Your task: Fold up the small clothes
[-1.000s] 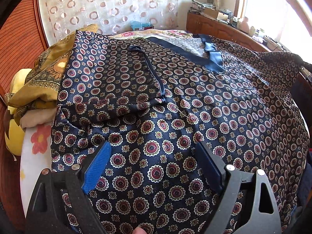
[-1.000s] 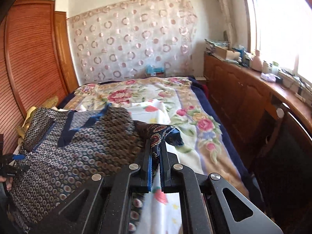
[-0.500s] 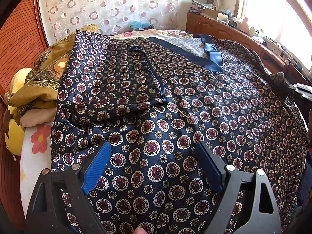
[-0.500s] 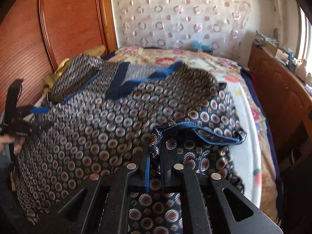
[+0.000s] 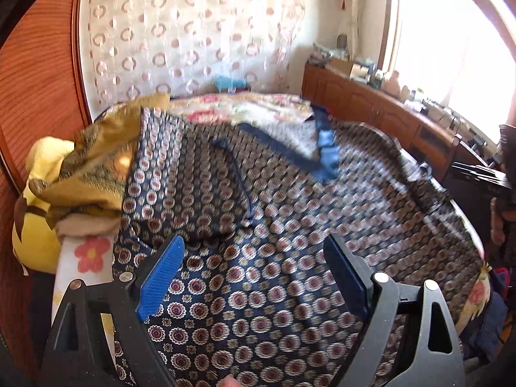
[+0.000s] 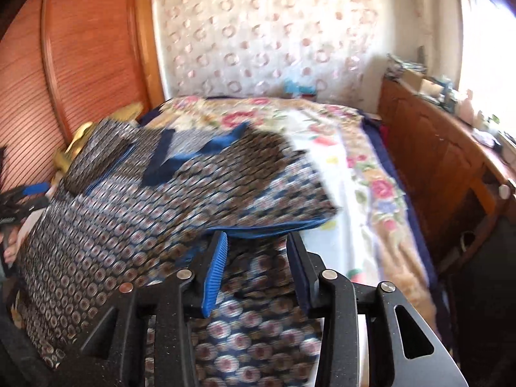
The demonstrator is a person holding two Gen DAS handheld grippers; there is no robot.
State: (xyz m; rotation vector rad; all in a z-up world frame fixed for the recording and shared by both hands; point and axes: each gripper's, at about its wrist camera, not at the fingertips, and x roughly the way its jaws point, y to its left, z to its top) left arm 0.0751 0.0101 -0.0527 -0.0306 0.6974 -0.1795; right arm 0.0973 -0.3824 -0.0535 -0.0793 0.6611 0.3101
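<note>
A dark navy garment with a round medallion print (image 5: 274, 225) lies spread on the bed, both sleeves folded in over its body. It also shows in the right wrist view (image 6: 145, 213), with its blue collar (image 6: 180, 158) toward the headboard. My left gripper (image 5: 254, 274) is open and empty, just above the garment's lower part. My right gripper (image 6: 256, 267) is open over the folded right sleeve (image 6: 274, 203), whose blue hem lies just beyond the fingertips. The right gripper shows at the far right of the left wrist view (image 5: 480, 174).
A flowered bedspread (image 6: 348, 167) covers the bed. A pile of yellow and ochre cloth (image 5: 80, 174) sits at the left beside the wooden wardrobe (image 6: 80, 64). A wooden cabinet with clutter (image 6: 451, 148) runs along the right under the window.
My right gripper has opened and let go of the right sleeve, which now lies folded over the garment. My left gripper has lifted and tilted up, still open.
</note>
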